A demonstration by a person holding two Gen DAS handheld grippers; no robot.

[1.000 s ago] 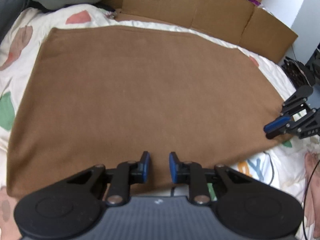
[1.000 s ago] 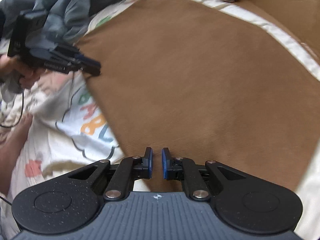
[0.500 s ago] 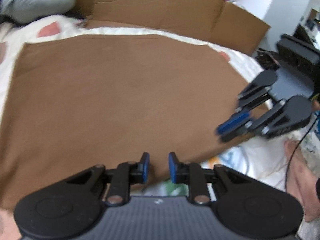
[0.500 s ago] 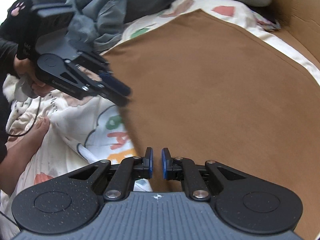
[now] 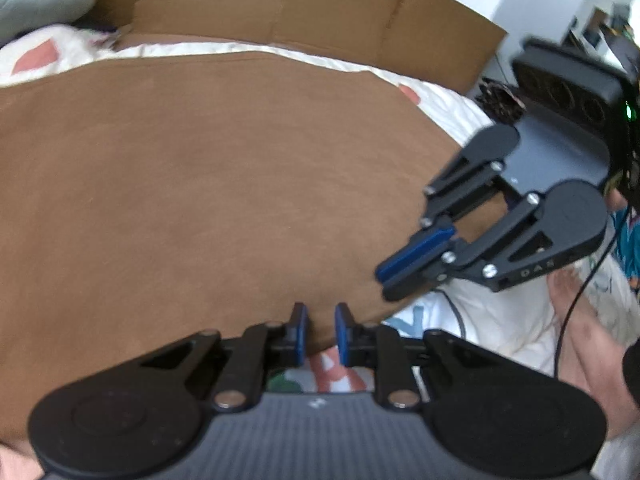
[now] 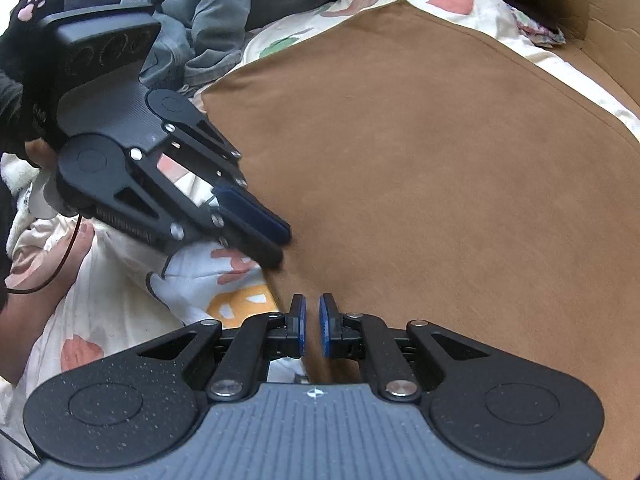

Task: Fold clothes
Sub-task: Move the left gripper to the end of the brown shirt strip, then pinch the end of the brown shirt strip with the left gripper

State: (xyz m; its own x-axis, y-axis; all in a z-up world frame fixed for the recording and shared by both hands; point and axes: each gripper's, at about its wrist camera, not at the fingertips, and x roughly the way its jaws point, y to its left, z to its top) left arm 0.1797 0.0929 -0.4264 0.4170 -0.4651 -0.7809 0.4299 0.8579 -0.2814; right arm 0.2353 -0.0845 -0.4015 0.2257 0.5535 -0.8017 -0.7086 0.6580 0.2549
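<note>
My left gripper (image 5: 319, 332) hangs just over the near edge of the brown cloth (image 5: 208, 184), its blue pads a narrow gap apart and closing, with the hem under the gap but not pinched as far as I can see. My right gripper (image 6: 312, 330) sits at the same near edge further along; its pads stand almost together with only a thin slit, and the cloth's edge runs under them. I cannot tell whether any fabric is caught there. From the left wrist view the right gripper's fingers (image 5: 416, 252) look pressed together above the cloth near its corner.

The brown cloth lies spread flat and smooth on the patterned bedsheet (image 6: 132, 300), taking up most of the bed, with no crease or fold visible in it. Beyond it stands a cardboard panel (image 5: 328, 20), and a heap of grey clothes (image 6: 192, 4) waits at the far corner.

I judge the folding has barely begun: the cloth is laid out and my grippers are lining up on one edge. Still to do are the grab, the fold over, any further folds, and then the grey pile
</note>
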